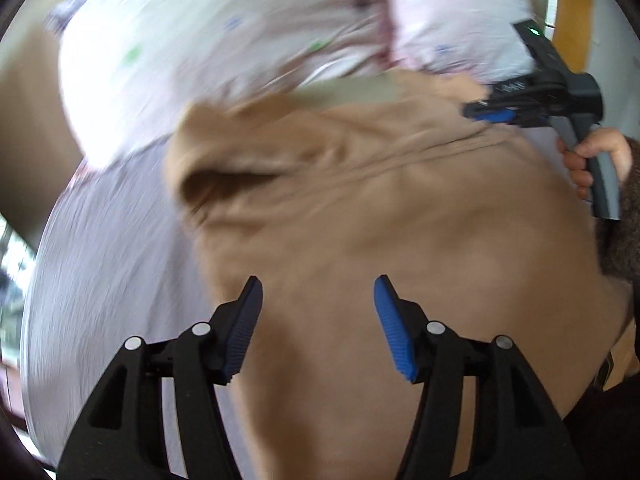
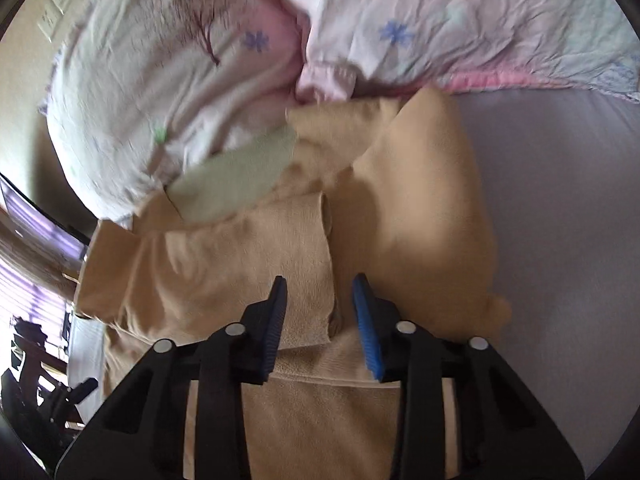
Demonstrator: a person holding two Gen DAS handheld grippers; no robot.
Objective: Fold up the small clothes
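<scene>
While both grippers sit over the tan fleece garment (image 1: 400,208), I'd call this the early part of a fold: it's spread on the bed, lumpy, with a sleeve-like flap lying across the body in the right wrist view, and nothing is gripped yet. The left gripper (image 1: 318,328) has its 2 blue-padded fingers spread wide above plain cloth, nothing between them. The right gripper (image 2: 320,324) has its fingers set narrower, straddling the edge of that folded flap (image 2: 280,248) but not closed on it, as far as I can tell. In the left view the right gripper's tips point at the garment's far edge, though blur hides whether they touch it.

Next move, my guess: pinch 2 edges and bring 1 side over, keeping the fleece flat since it bunches easily.

Surface is a bed with a pale lavender sheet (image 2: 560,200). Behind the garment there's a white and pink floral-print duvet (image 2: 480,28) bunched up, touching the garment's top edge, plus a pale green cloth piece (image 2: 236,176) poking out between them. A bright window with blinds (image 2: 36,292) is off to the left in the right view.
</scene>
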